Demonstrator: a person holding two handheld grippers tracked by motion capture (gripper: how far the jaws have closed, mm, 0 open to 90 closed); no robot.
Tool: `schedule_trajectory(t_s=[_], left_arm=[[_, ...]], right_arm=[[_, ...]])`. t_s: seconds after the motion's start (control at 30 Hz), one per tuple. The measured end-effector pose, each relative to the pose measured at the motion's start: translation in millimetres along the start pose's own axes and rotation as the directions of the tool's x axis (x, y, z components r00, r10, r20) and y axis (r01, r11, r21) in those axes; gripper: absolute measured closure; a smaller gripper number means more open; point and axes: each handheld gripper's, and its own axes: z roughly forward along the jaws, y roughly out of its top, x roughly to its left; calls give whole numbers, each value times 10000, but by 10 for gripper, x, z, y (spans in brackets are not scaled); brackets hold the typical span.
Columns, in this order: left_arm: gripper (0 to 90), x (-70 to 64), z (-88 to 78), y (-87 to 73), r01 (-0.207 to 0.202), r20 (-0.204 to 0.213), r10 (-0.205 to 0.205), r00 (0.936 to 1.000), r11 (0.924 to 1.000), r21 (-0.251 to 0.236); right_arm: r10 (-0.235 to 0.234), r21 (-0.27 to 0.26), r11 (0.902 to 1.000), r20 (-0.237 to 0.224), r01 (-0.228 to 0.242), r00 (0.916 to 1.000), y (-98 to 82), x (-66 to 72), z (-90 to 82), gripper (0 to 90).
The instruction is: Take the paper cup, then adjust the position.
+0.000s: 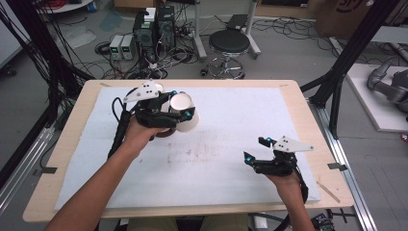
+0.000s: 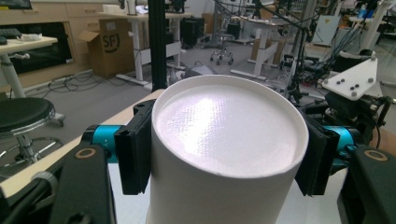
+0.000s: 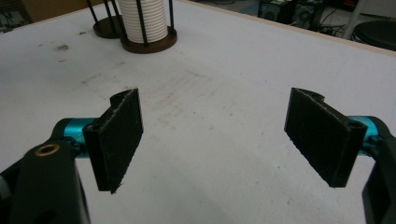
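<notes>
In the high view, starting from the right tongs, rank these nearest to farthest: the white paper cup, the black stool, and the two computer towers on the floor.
From the right tongs:
1. White paper cup, held in the left tongs over the table's left half.
2. Black stool, on the floor beyond the table's far edge.
3. Computer towers, farther back and left on the floor.

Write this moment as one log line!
left gripper: shut on cup | right gripper: open, empty | cup stack: in rack
</notes>
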Motion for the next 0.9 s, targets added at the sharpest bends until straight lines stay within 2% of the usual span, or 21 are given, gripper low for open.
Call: schedule_trajectory(t_s=[0.13, 0.17, 0.33, 0.53, 0.67, 0.8, 0.83, 0.9], left_arm=[[335, -17, 23, -47, 100, 38, -100, 9999, 9999, 18], [335, -24, 30, -61, 117, 96, -118, 9999, 9999, 28], [335, -46, 50, -92, 150, 192, -151, 9997, 9999, 30], [335, -59, 63, -157, 266, 330, -267, 9991, 9996, 33], [335, -80, 74, -205, 296, 440, -303, 9986, 9994, 151], [335, -108, 78, -245, 326, 527, -337, 9980, 9992, 214], [335, -130, 87, -270, 266, 617, -286, 9977, 9991, 337], [335, -144, 94, -281, 271, 675, -297, 9973, 9989, 382]], right_arm=[[-70, -19, 10000, -215, 70, 9997, 13, 31, 4, 198], [-143, -176, 9997, -261, 138, 9996, 27, 27, -2, 198], [49, -161, 9999, -210, -53, 9998, 23, 9, 10, 198], [121, -146, 9998, -753, -133, 9971, 42, 43, 22, 197], [-162, -294, 9995, -1031, 133, 9945, 66, 81, 43, 197], [-256, -444, 9988, -1382, 196, 9901, 89, 130, 64, 197], [-357, -482, 9984, -1631, 281, 9860, 100, 161, 84, 198], [-421, -465, 9983, -1688, 347, 9847, 105, 173, 96, 197]])
